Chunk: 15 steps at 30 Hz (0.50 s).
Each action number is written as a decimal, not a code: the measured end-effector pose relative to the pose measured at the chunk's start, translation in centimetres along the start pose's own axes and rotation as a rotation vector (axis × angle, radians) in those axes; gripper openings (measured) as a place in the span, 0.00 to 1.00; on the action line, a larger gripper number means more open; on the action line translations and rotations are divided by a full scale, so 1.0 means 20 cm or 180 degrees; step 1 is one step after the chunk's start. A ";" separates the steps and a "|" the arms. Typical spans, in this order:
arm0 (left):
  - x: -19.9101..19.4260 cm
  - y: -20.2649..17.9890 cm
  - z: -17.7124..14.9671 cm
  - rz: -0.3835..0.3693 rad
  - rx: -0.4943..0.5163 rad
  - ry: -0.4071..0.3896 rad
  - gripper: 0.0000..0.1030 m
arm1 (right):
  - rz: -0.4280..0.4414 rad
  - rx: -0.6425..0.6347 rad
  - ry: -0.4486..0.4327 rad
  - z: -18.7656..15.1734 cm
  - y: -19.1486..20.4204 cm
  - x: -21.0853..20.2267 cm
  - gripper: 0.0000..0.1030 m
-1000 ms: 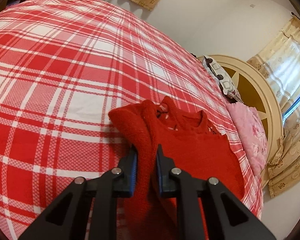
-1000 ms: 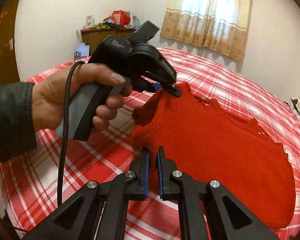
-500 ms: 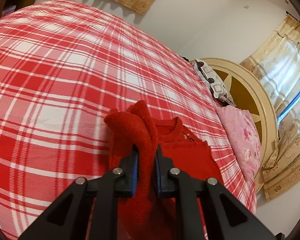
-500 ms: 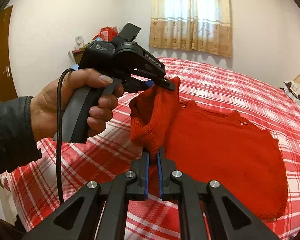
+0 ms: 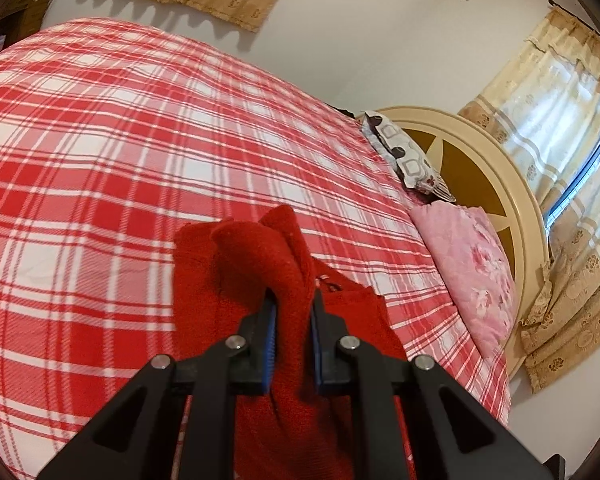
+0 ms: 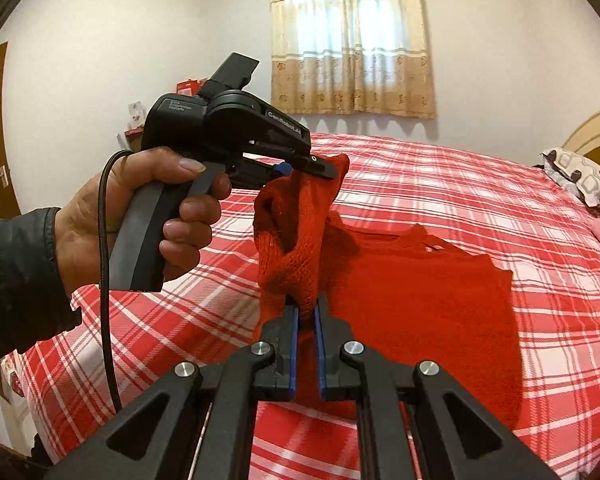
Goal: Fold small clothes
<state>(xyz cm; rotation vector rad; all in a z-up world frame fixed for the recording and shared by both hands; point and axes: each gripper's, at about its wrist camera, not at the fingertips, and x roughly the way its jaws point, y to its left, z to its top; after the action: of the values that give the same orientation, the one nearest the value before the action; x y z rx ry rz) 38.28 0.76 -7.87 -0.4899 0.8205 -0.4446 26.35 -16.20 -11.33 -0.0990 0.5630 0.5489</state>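
The sweater (image 6: 412,292) lay mostly flat on the bed (image 6: 460,184), one edge lifted off it. The left gripper (image 5: 293,316) was clamped on a bunched fold, and the right gripper (image 6: 307,320) pinched the same raised edge lower down. The knit looked soft, light and floppy; gripping doubled edges seemed safest, since single layers could stretch.
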 end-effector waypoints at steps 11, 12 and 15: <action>0.20 -0.22 -0.02 -0.0090 0.0174 0.0131 0.15 | -0.0097 0.0215 0.0070 -0.05 -0.20 -0.10 0.06; 0.21 -0.23 -0.02 -0.0087 0.0196 0.0140 0.15 | -0.0111 0.0234 0.0080 -0.06 -0.22 -0.10 0.06; 0.27 -0.28 -0.03 -0.0109 0.0251 0.0196 0.15 | -0.0126 0.0293 0.0107 -0.07 -0.28 -0.13 0.06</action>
<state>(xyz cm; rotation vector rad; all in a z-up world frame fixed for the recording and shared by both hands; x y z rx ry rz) 40.05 -6.84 -8.06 -0.4193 0.8514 -0.5238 26.76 -22.53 -11.42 -0.0321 0.6170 0.4827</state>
